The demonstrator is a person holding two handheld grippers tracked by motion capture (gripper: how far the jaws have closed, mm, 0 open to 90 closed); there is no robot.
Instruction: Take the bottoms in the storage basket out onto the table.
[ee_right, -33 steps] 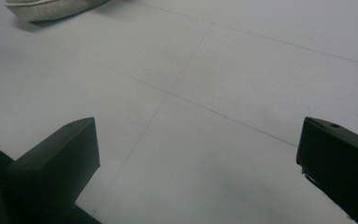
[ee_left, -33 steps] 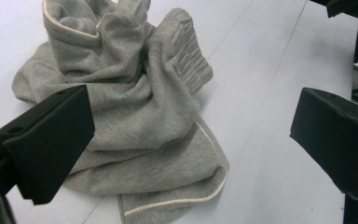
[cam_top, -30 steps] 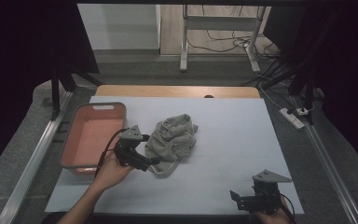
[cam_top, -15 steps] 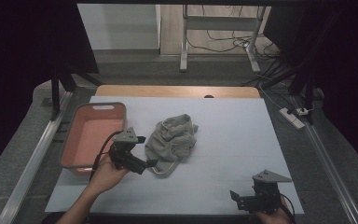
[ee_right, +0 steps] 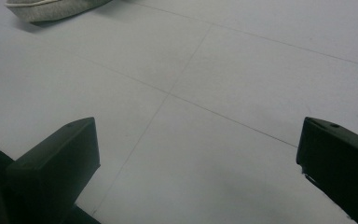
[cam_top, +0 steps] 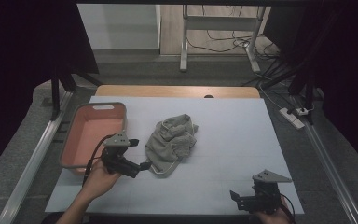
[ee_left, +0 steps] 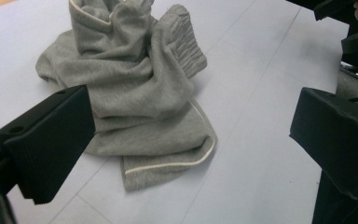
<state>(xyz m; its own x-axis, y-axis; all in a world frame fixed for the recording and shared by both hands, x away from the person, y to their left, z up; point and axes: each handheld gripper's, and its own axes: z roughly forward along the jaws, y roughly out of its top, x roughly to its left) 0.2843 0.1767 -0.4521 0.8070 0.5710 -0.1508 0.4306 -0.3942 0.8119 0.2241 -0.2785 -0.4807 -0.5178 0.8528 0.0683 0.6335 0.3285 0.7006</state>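
A crumpled grey garment [cam_top: 172, 139] with a pale trim lies near the middle of the pale table [cam_top: 233, 135]. My left gripper [cam_top: 139, 154] hovers just left of the garment's near edge, jaws wide open and pointing at it. In the left gripper view the garment [ee_left: 140, 93] lies between and beyond the spread jaws of the left gripper [ee_left: 191, 121], untouched. My right gripper [cam_top: 237, 196] sits low at the table's near right corner. Its jaws are open over bare table in the right gripper view [ee_right: 196, 140], with the garment's hem [ee_right: 51, 10] far off at top left.
A salmon-pink plastic basin [cam_top: 74, 140] stands at the table's left edge, close behind my left hand. A wooden strip [cam_top: 177, 91] runs along the far edge. A power strip [cam_top: 291, 117] lies on the floor to the right.
My left gripper has drawn back a little, leftward and toward the near side, away from the garment. The garment and the right gripper have stayed put.
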